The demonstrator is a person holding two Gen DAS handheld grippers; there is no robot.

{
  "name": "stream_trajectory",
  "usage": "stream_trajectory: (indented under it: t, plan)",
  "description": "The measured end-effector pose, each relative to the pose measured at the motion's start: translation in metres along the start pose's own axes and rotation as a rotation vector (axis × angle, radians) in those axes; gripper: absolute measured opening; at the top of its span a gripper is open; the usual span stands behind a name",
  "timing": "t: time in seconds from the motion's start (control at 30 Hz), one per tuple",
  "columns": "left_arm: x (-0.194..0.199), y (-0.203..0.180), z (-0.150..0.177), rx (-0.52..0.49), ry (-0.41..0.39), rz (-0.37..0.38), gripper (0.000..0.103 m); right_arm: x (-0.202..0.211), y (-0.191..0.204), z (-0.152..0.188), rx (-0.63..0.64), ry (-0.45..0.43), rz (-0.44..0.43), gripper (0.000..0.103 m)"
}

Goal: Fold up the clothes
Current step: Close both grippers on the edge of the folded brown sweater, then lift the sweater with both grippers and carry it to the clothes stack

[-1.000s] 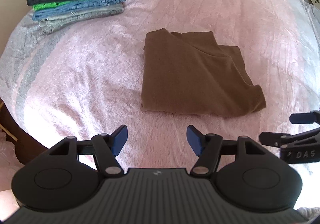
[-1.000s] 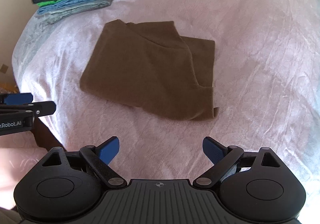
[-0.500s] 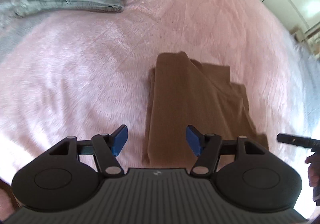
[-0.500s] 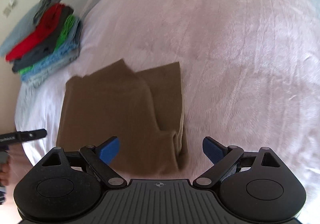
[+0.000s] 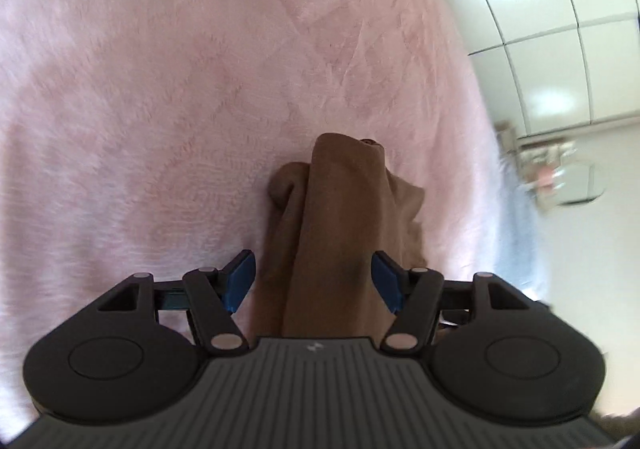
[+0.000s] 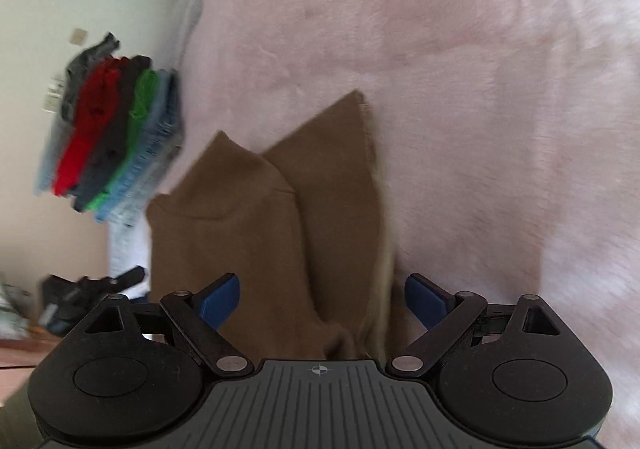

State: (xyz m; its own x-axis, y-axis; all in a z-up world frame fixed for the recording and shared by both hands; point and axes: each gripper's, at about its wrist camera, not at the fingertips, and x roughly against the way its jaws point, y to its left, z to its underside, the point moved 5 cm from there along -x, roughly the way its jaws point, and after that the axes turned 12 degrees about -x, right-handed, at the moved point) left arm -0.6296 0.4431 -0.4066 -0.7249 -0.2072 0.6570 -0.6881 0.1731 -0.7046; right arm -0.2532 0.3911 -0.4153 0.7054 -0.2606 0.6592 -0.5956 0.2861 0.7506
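Brown folded garment (image 5: 340,225) lies on the pink bedspread (image 5: 160,89) between the wide-open left gripper (image 5: 314,281), while the right view shows the right gripper (image 6: 320,303) open astride its near edge, so 2 pinches seem next.

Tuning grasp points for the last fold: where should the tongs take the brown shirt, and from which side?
Best guess: the near edge of the brown shirt, one corner per tool. It lies flat on the pink bedspread, folded layers ending nearest the cameras. Both left tongs and right tongs are open and already straddle that edge, so come in low from the near side and pinch all layers.
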Motion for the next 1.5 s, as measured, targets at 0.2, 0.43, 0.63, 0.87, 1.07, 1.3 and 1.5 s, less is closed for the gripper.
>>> stream_trajectory:
  t: [0.2,0.43,0.63,0.87,1.07,1.3,1.5]
  plan:
    - [-0.027,0.007,-0.004,0.021,0.017,0.079,0.059,-0.026,0.012,-0.011,0.045,0.06,-0.076,0.09]
    - [-0.04,-0.008,-0.016,-0.032,0.031,0.101,0.027,-0.052,0.017,-0.017,0.02,0.077,-0.066,0.024]
    - [-0.011,-0.04,-0.013,-0.1,-0.001,0.084,0.019,-0.02,0.037,-0.007,0.023,0.014,-0.084,0.015]
    - [0.069,-0.093,-0.009,-0.116,-0.156,0.085,0.019,0.039,0.106,0.015,0.132,-0.06,-0.153,0.015]
    - [0.154,-0.131,-0.014,-0.149,-0.254,0.075,0.019,0.075,0.188,0.041,0.249,-0.078,-0.187,0.015]
    - [0.224,-0.142,-0.079,-0.206,-0.327,0.034,0.019,0.055,0.29,0.032,0.296,-0.07,-0.198,0.015]
    - [0.277,-0.128,-0.18,-0.243,-0.367,-0.001,0.019,0.009,0.386,0.0,0.3,-0.07,-0.231,0.015]
